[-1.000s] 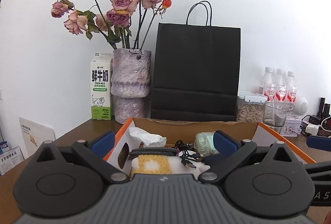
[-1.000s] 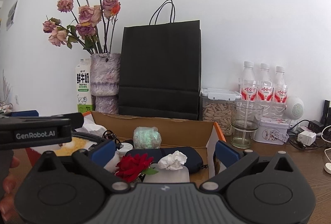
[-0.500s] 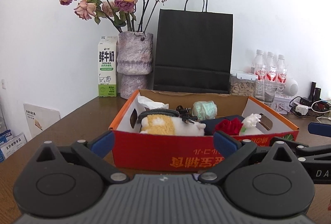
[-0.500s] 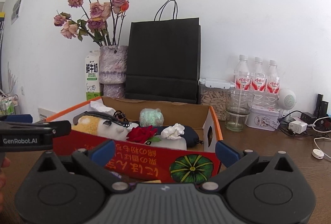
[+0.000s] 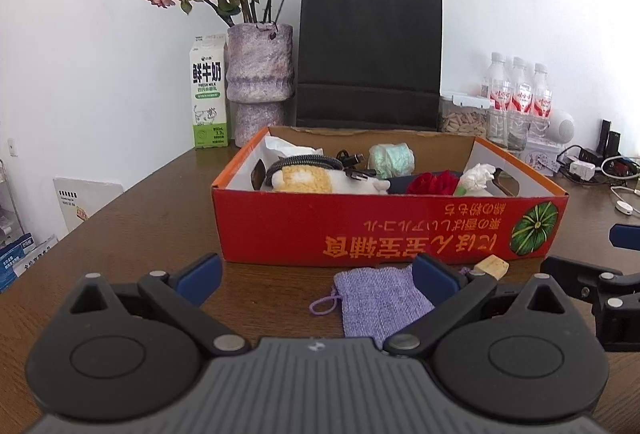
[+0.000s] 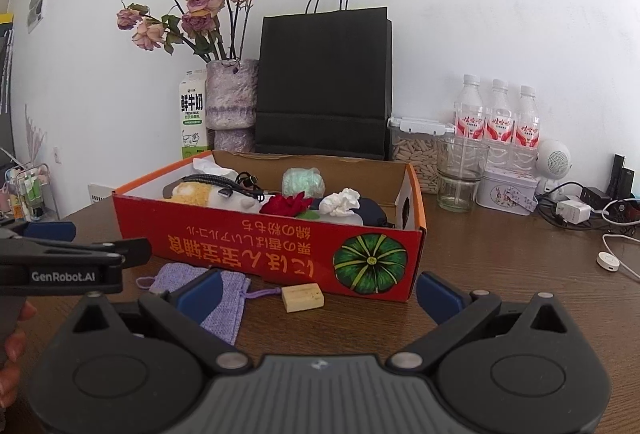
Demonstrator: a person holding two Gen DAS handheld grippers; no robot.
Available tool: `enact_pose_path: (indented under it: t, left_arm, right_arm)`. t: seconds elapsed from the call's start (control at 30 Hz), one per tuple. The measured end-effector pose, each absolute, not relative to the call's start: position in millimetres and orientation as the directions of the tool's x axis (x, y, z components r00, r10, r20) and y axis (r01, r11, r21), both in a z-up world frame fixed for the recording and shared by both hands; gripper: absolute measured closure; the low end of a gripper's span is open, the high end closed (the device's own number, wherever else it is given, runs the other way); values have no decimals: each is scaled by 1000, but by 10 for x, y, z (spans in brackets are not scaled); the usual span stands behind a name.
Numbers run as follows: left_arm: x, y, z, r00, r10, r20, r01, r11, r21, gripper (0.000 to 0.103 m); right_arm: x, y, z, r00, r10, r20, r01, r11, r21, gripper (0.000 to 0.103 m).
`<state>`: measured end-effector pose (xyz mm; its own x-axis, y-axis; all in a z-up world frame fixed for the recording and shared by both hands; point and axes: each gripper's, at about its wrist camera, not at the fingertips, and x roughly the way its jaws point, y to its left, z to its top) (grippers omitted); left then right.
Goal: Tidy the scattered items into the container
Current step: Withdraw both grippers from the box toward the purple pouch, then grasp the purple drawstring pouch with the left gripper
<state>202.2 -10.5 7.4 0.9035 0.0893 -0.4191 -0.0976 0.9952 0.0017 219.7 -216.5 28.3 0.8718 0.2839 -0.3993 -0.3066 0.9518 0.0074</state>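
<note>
Both hand-held grippers, left (image 5: 316, 272) and right (image 6: 318, 288), are hanging open and empty near the box (image 5: 384, 230). The pouch (image 5: 380, 300) is lying limp on the bench (image 5: 152, 218); it looks light and soft, so pinching mid-cloth should suit it. The block (image 6: 303, 297) looks stiff and light, best gripped across its flat sides.

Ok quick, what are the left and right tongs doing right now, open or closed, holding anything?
Left tongs: open, holding nothing, above the purple knit pouch.
Right tongs: open, holding nothing.

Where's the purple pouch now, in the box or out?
Out. The purple pouch lies flat on the table, before the red box.
</note>
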Motion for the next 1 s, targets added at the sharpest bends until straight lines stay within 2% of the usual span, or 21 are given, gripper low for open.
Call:
enact_pose_path:
  t: [0.13, 0.47, 0.63, 0.73, 0.93, 1.0]
  left_arm:
    - [2072, -195, 19, 872, 66, -484, -70, 998, 9, 0]
    - [2216, -483, -51, 833, 19, -553, 6, 999, 44, 0]
    - [2354, -544, -181, 782, 23, -623, 20, 998, 63, 0]
    - [2387, -471, -210, 769, -19, -639, 25, 1000, 0, 0]
    - [2389, -475, -214, 768, -28, -640, 43, 999, 8, 0]
    - [2380, -480, -210, 770, -35, -637, 51, 999, 8, 3]
  right_arm:
    - [2243, -2205, 247, 857, 277, -434, -298, 954, 21, 0]
    - [2298, -2412, 205, 847, 265, -462, -275, 960, 47, 0]
    - [2324, -2447, 170, 837, 268, -476, -276, 959, 54, 0]
    - [2328, -2420, 151, 830, 274, -486, -287, 957, 49, 0]
    - [2345, -2353, 107, 814, 277, -510, -304, 952, 32, 0]
    - [2352, -2362, 103, 811, 281, -514, -304, 952, 41, 0]
